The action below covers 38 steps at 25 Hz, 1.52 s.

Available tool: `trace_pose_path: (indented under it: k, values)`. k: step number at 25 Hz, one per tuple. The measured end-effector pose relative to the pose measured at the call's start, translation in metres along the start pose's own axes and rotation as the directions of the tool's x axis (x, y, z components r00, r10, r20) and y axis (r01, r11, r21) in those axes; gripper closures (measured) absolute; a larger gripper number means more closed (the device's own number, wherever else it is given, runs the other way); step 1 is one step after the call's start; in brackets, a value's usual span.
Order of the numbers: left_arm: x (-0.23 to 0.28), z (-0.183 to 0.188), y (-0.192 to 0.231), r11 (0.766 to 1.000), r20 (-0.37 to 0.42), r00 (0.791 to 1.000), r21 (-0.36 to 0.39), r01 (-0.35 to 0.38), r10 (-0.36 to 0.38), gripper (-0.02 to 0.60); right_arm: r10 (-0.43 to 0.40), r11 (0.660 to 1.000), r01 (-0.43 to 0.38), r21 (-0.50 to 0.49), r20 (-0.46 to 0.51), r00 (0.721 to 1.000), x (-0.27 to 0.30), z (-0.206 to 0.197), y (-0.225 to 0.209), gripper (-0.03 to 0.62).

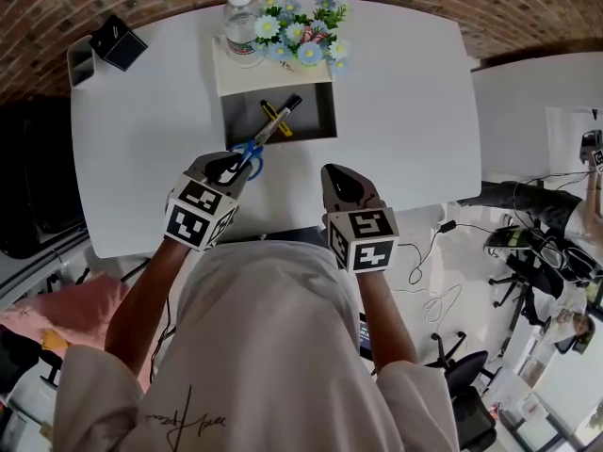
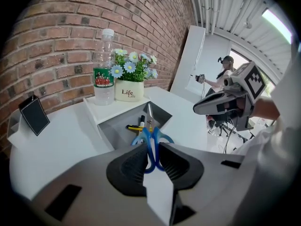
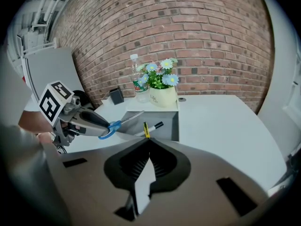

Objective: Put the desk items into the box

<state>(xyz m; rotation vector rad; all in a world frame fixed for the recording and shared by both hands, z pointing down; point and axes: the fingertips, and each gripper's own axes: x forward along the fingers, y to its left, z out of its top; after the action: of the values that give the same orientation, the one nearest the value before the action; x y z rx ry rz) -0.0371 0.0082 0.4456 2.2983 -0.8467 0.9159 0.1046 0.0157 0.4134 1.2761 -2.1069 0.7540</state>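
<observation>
At the far left corner of the white table [image 1: 405, 102] a small black stand [image 1: 118, 42] is seen. The blue-handled scissors [image 1: 252, 149] are pinched by their handles between the fingers [image 2: 127, 166] of the left gripper [image 1: 234, 165], with the blades pointed over the near wall of the grey box [image 1: 318, 116]. A yellow utility knife [image 1: 275, 116] and a black marker [image 1: 288, 104] are laid in the box. Behind it a water bottle [image 1: 242, 24] and a flower pot [image 1: 301, 31] are set. The right gripper [image 1: 339, 175] is held above the table's near edge, its fingers pressed together on nothing.

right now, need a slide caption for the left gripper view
Left gripper shut on blue scissors, blades aimed at the open grey box by a bottle and flowers
</observation>
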Motion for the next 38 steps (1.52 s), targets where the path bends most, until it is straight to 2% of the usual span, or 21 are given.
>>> trace_pose_path:
  k: [13, 22, 29, 38]
  values:
    - [0.010, 0.015, 0.018, 0.998, -0.007, 1.000, 0.060, -0.003, 0.004, 0.500, -0.004, 1.000, 0.004, 0.007, -0.014, 1.000, 0.005, 0.002, -0.005, 0.568]
    - [0.019, 0.023, 0.023, 0.997, -0.012, 1.000, 0.072, 0.017, -0.017, 0.500, -0.004, 1.000, 0.004, 0.017, -0.020, 1.000, 0.011, 0.004, -0.010, 0.568]
    - [0.029, 0.028, 0.028, 0.989, -0.043, 0.999, 0.147, 0.020, -0.014, 0.500, -0.010, 0.999, 0.011, 0.031, -0.021, 1.000, 0.014, 0.006, -0.016, 0.568]
    - [0.038, 0.035, 0.031, 0.985, -0.061, 0.997, 0.165, 0.050, -0.041, 0.500, -0.013, 0.999, 0.015, 0.049, -0.030, 0.999, 0.020, 0.010, -0.025, 0.568]
